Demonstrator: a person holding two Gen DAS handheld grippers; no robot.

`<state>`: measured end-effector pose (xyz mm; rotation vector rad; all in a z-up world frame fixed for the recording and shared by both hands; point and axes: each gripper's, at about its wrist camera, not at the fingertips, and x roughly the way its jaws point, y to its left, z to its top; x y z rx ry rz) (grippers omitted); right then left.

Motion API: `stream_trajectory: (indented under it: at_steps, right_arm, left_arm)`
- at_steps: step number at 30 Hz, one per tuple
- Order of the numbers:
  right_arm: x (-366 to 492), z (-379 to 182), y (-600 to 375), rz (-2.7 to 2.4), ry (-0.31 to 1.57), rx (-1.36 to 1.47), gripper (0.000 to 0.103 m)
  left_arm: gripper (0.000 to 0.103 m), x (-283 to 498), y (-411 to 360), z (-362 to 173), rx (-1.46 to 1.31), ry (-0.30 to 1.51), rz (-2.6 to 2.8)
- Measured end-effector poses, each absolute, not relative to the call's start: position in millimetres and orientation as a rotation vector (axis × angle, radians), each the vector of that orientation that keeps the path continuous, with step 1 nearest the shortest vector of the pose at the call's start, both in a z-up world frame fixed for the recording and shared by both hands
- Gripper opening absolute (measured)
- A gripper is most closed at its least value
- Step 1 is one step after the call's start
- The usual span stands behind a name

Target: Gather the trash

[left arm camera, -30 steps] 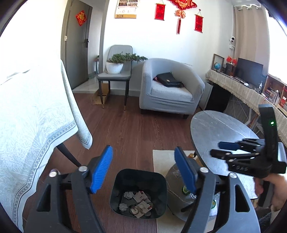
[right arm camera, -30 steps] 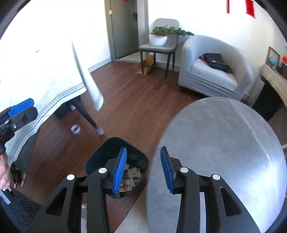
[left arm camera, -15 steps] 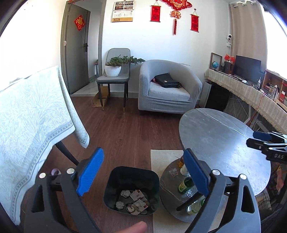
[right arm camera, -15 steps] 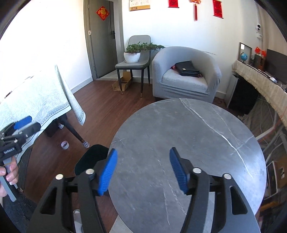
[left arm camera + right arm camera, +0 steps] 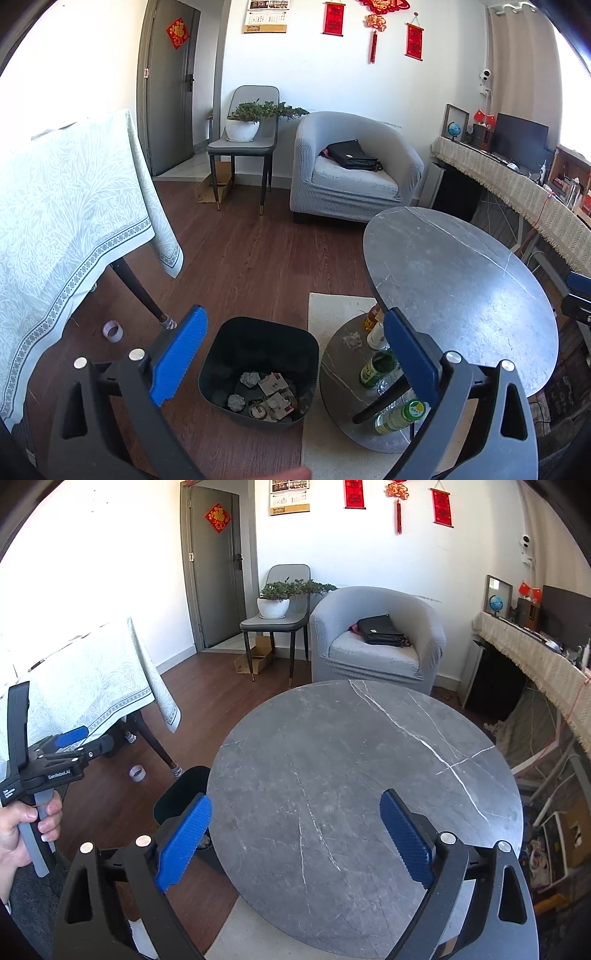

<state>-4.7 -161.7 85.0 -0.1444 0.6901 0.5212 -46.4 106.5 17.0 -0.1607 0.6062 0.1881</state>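
A dark bin (image 5: 258, 341) stands on the wood floor, holding crumpled paper and cards (image 5: 266, 395). Part of the bin (image 5: 177, 797) also shows in the right wrist view, left of the table. My left gripper (image 5: 291, 354) is open and empty, raised above the bin. My right gripper (image 5: 295, 834) is open and empty above the round grey marble table (image 5: 369, 768). On the low shelf (image 5: 340, 373) under the table lie a crumpled paper ball (image 5: 352, 339) and bottles (image 5: 373, 369).
A table with a pale green cloth (image 5: 66, 221) stands at the left, a tape roll (image 5: 112, 330) on the floor under it. A grey armchair (image 5: 354, 173), a chair with a plant (image 5: 243, 129) and a sideboard (image 5: 517, 188) stand farther back. A white rug (image 5: 332, 310) lies beneath the marble table.
Both grippers have risen and pulled back, so more of the room shows. The right gripper's jaws have opened wider and swung from over the bin to over the marble table.
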Motion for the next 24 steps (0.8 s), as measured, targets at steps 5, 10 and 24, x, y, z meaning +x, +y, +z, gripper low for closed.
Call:
stream_trajectory:
  at_steps: [5, 10, 24]
  right_arm:
    - [-2.6, 84.0, -170.6, 0.515, 0.679, -0.119, 0.094]
    - [0.0, 76.0, -172.7, 0.511, 0.697, -0.117, 0.094]
    - [-1.1, 73.8, -166.6, 0.536, 0.702, -0.124, 0.094]
  left_arm:
    - [0.099, -43.3, 101.6, 10.6, -0.139, 0.621, 0.177]
    - [0.099, -41.3, 96.4, 7.4, -0.128, 0.627, 0.171]
    - [0.099, -44.4, 93.1, 11.2, -0.116, 0.61, 0.181]
